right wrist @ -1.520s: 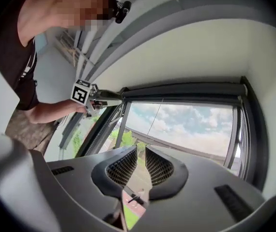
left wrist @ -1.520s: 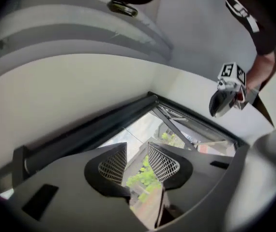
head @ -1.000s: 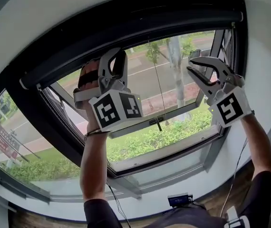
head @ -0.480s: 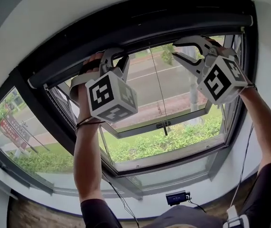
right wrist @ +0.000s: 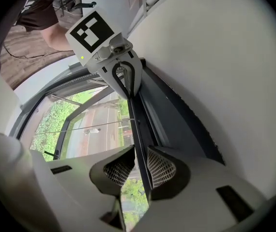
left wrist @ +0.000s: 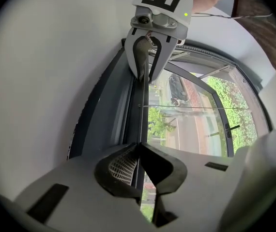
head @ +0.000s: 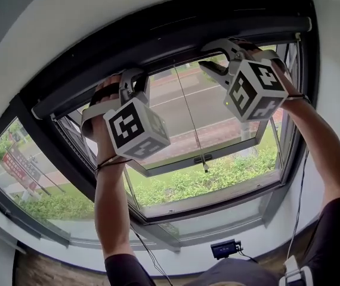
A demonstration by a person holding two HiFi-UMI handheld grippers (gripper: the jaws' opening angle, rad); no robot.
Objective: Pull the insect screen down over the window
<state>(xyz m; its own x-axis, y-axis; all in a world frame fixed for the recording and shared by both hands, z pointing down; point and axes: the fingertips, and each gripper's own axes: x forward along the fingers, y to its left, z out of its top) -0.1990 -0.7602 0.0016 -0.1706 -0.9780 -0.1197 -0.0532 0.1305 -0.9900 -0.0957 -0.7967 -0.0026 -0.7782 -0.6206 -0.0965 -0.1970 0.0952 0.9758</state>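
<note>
Closing the left claw (head: pixel 135 76) (left wrist: pixel 138 146) (right wrist: pixel 126 83) on the insect screen's bottom bar (left wrist: pixel 142 114) (right wrist: pixel 138 122), tips all but met on its thin lip, with nothing else between them. Straddling the same bar farther to the right with the right claw (head: pixel 204 55) (right wrist: pixel 137 167) (left wrist: pixel 143 62), jaws well apart, one mesh pad (right wrist: pixel 160 167) on each side, neither plainly pressing. Bar up at the very top of the window, tucked just under the dark roller housing (head: pixel 176 31), so no screen drawn over the glass yet. Reaching overhead with both arms, with the marker cubes (head: pixel 135 130) turned down toward the head camera. Down across the pane from near the bar's middle, a thin cord (head: pixel 189 115). Behind it, an open window sash (head: pixel 229 148) tilted outward. Beyond that, a road and a green hedge (head: pixel 188 183). All round the dark frame, a white wall (head: pixel 68 16).
</note>
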